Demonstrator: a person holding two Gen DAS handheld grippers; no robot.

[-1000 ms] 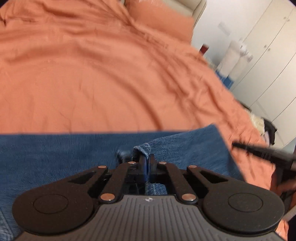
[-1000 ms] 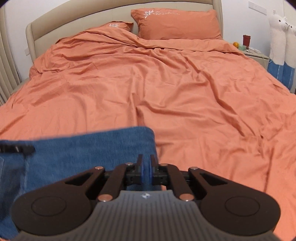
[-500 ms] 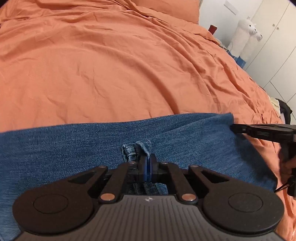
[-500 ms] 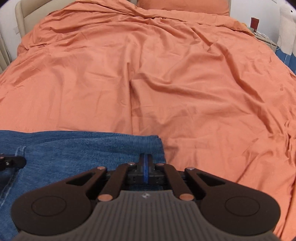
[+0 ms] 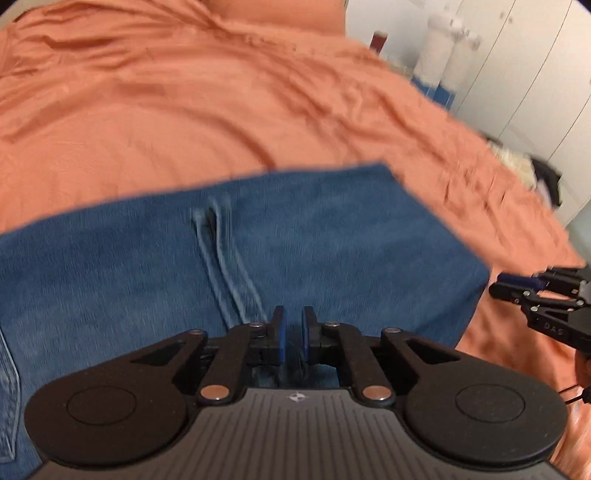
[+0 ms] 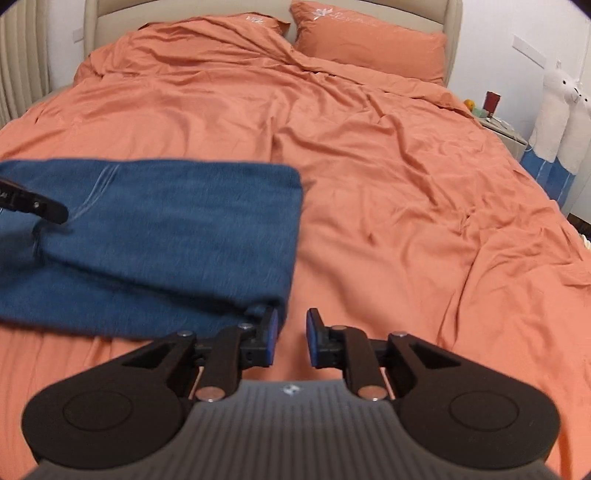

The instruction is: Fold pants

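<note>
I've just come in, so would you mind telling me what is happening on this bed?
A person with a handheld tool in each hand is folding blue jeans on an orange duvet. The right tool has just been opening and holds nothing, just off the jeans' near corner. The left tool shows a narrow empty gap above the denim.

The orange bed (image 6: 369, 184) lies open beyond and right of the folded pants (image 6: 166, 229); pillows (image 6: 369, 44) and headboard (image 6: 453, 33) close the far end.
</note>
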